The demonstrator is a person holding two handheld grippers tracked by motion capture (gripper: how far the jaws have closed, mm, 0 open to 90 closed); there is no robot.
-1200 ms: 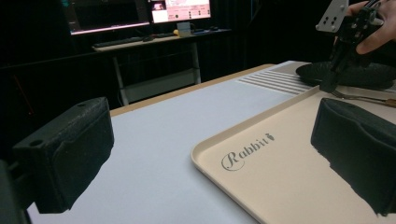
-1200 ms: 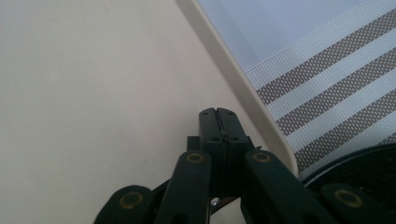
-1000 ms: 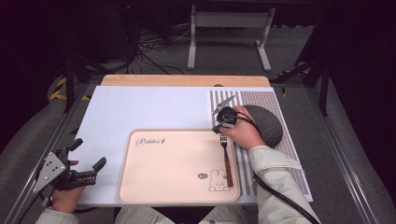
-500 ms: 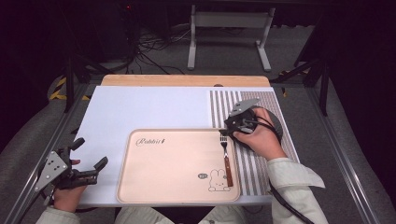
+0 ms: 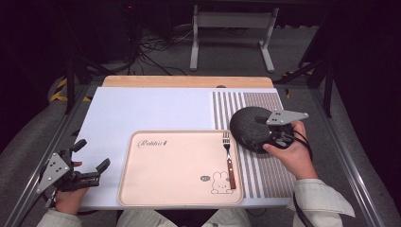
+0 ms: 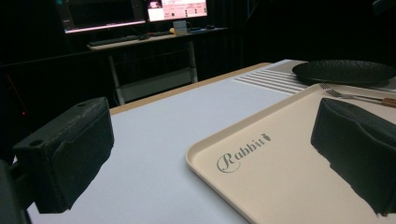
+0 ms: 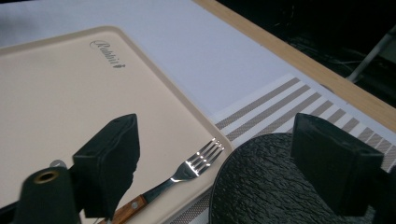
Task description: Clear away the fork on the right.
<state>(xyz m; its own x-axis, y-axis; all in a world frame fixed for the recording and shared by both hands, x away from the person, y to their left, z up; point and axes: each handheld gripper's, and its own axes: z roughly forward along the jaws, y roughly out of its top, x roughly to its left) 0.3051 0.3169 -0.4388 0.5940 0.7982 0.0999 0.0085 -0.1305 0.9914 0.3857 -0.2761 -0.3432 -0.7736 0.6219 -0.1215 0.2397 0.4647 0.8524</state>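
Setting a place on a cream rabbit-print tray, a person works with a gripper in each hand at a table covered by a pale blue mat. A fork with a wooden handle lies along the tray's right edge, tines pointing away from the person. Just right of the tray, on a grey striped placemat, sits a dark, rough-textured round plate.

The right gripper hovers at the near right edge of that plate. Its jaws have just been opening and now stand wide; the right gripper view shows one pad above the plate, the other above the tray near the fork, with nothing pinched between them. The left gripper rests at the table's near left corner, jaws spread wide and empty, well apart from everything.

The plate looks like the next thing to grasp. To do this well, lower one jaw under the rim and one over it, close firmly on the edge, and lift level so the plate clears the fork.
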